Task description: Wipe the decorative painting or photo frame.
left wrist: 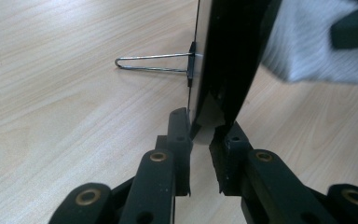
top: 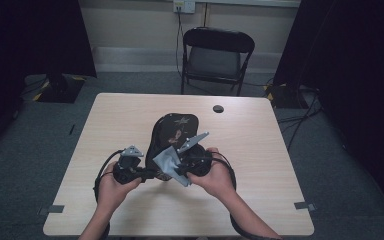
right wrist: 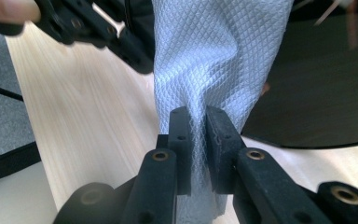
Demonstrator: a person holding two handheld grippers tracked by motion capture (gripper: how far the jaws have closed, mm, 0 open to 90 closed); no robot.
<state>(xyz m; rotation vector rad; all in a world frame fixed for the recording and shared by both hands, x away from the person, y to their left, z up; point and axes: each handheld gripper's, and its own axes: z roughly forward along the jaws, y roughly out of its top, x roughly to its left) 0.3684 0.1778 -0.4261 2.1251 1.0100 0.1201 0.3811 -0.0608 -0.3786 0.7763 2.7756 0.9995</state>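
A dark oval panel [top: 174, 131] with a pale star pattern stands tilted up at the middle of the table [top: 120, 120]. My left gripper [top: 150, 174] is shut on its near edge. In the left gripper view the jaws [left wrist: 204, 125] pinch the thin black panel [left wrist: 228, 51], and a wire loop [left wrist: 151, 63] sticks out from its back. My right gripper [top: 179, 167] is shut on a light blue-grey cloth [top: 167, 161] held against the panel's lower face. In the right gripper view the quilted cloth [right wrist: 214, 51] rises from between the closed jaws [right wrist: 199, 121], with the dark panel [right wrist: 317, 88] behind it.
A round cable hole [top: 218, 108] lies in the table's far right part. A black folding chair [top: 215, 55] stands beyond the far edge. Dark curtains hang on both sides, and cables run across the floor at the right [top: 300, 117].
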